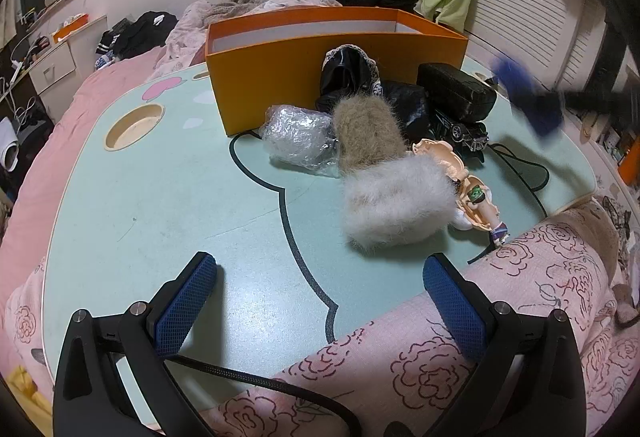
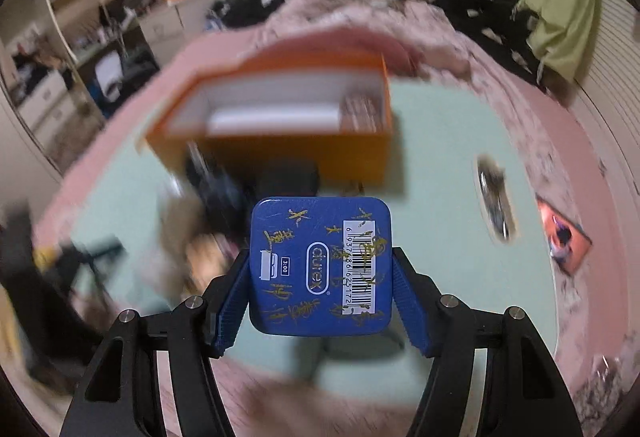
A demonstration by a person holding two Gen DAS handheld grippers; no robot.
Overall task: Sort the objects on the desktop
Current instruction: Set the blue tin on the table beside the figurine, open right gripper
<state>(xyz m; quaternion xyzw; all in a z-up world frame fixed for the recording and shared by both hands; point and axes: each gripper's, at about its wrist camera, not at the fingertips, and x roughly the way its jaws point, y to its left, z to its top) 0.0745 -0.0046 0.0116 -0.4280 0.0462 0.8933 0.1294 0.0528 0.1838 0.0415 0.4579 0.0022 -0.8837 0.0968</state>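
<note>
My right gripper (image 2: 320, 269) is shut on a blue tin box (image 2: 320, 265) with a barcode and holds it in the air, short of the orange box (image 2: 280, 141); the view is motion-blurred. In the left wrist view the tin box (image 1: 528, 97) is a blue blur at the right, above the table. My left gripper (image 1: 320, 277) is open and empty, low over the mint table (image 1: 160, 197). Before it lie a white fluffy item (image 1: 396, 201), a brown fluffy item (image 1: 368, 129), a plastic-wrapped bundle (image 1: 298, 135), a doll figure (image 1: 472, 189), a black case (image 1: 456, 91) and black pouches (image 1: 348, 69), all in front of the orange box (image 1: 280, 77).
A pink floral-sleeved arm (image 1: 440, 357) lies across the table's near right edge. The table has a round cup hole (image 1: 134, 125) at the left. Pink bedding (image 1: 60, 141) and dark clothes (image 1: 140, 33) surround the table. The orange box holds a white item (image 2: 276, 117) and a patterned one (image 2: 362, 111).
</note>
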